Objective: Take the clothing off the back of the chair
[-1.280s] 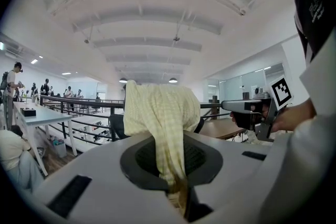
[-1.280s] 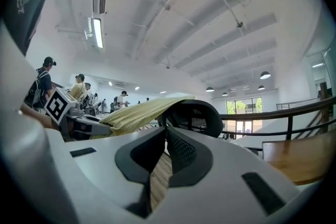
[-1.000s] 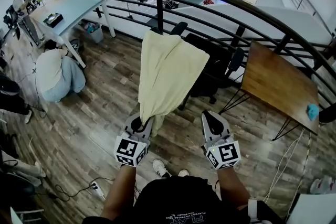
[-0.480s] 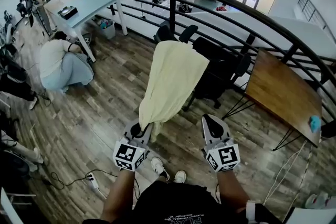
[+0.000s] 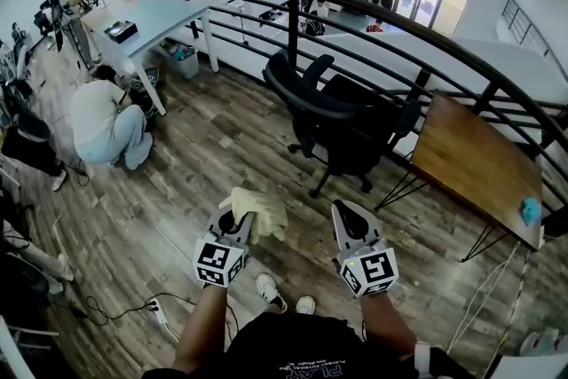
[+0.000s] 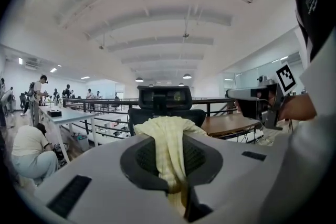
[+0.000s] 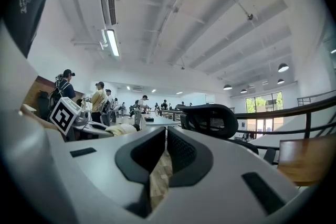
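The pale yellow clothing is off the chair and hangs bunched from my left gripper, which is shut on it. In the left gripper view the cloth spills out over the closed jaws. The black office chair stands ahead by the railing with its back bare; it also shows as a chair in the left gripper view and as a chair back in the right gripper view. My right gripper is beside the left one, shut with nothing in it, a little short of the chair.
A curved black railing runs behind the chair. A wooden table stands at the right. A person crouches by a white desk at the left. A power strip with cable lies on the floor.
The clothing, stretched from the chair back to my left gripper before, has slid off the chair and now hangs bunched at that gripper. The chair back is bare.
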